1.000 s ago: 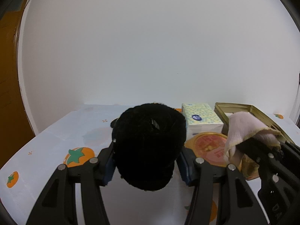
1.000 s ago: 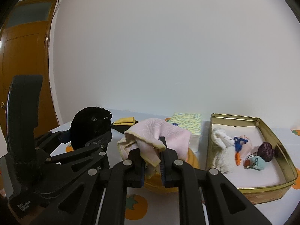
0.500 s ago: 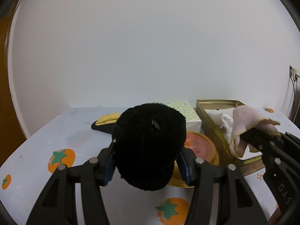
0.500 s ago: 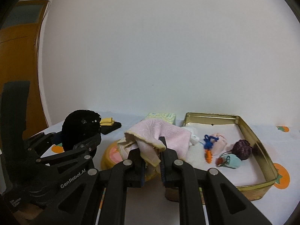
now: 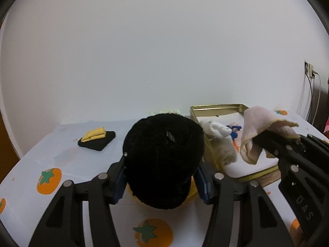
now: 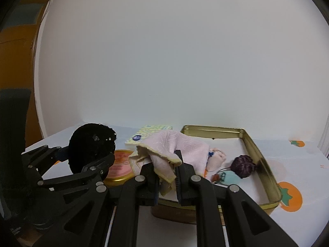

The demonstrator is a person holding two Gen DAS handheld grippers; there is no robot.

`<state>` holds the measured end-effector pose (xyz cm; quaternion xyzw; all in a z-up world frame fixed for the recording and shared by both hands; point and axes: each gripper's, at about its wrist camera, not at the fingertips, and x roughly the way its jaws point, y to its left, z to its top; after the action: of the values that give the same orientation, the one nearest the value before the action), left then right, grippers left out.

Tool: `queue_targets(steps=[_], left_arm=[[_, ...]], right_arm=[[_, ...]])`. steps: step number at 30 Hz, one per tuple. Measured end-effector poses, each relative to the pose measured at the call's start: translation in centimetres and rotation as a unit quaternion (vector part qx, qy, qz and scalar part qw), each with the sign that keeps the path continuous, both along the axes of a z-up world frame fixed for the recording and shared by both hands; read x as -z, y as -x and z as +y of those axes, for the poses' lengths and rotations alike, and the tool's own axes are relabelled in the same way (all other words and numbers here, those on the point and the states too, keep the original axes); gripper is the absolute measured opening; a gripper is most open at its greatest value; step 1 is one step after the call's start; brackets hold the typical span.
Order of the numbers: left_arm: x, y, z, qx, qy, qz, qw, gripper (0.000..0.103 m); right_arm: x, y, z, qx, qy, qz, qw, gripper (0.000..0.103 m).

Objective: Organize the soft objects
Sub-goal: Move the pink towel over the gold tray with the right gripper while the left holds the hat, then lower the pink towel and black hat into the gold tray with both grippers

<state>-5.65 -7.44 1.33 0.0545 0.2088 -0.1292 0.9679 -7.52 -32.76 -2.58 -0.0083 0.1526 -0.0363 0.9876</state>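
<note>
At the far left of the bench [image 5: 61, 144], which has a white cover printed with orange fruits, a small yellow folded cloth [image 5: 94, 133] lies on top of a black folded cloth [image 5: 97, 143], with open cover all around them. The left tool [image 5: 162, 175] holds a round, fluffy black plush object [image 5: 162, 158] between its two blue pads; it is lifted above the bench and hides most of a round yellow tin lid [image 6: 120, 167] with a pink label below it. Behind the lid a green-dotted tissue pack [image 6: 151, 132] lies close to the white wall. The right tool [image 6: 167, 177] is closed tightly on a pale pink cloth [image 6: 176, 146] with a yellowish hem; the cloth hangs in loose folds over the near edge of the gold metal tin [image 6: 261, 160]. Inside this tin, on its white floor, lie a white plush toy [image 5: 218, 135], a small pink soft piece [image 6: 218, 157], a dark purple yarn ball [image 6: 243, 164] and a light blue pouch [image 6: 231, 178]. The right half of the tin floor is free, and the bench to the right of the tin is open up to its edge.
</note>
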Motion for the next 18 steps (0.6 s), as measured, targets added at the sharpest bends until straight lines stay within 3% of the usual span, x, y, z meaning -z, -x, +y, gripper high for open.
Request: queue_targets(steps=[18], left_arm=[[-0.1, 0.1, -5.7, 0.063, 0.008, 0.011, 0.9979, 0.055]], right_arm=[[-1.6, 2.0, 1.8, 0.042, 0.001, -0.001, 0.999, 0.014]])
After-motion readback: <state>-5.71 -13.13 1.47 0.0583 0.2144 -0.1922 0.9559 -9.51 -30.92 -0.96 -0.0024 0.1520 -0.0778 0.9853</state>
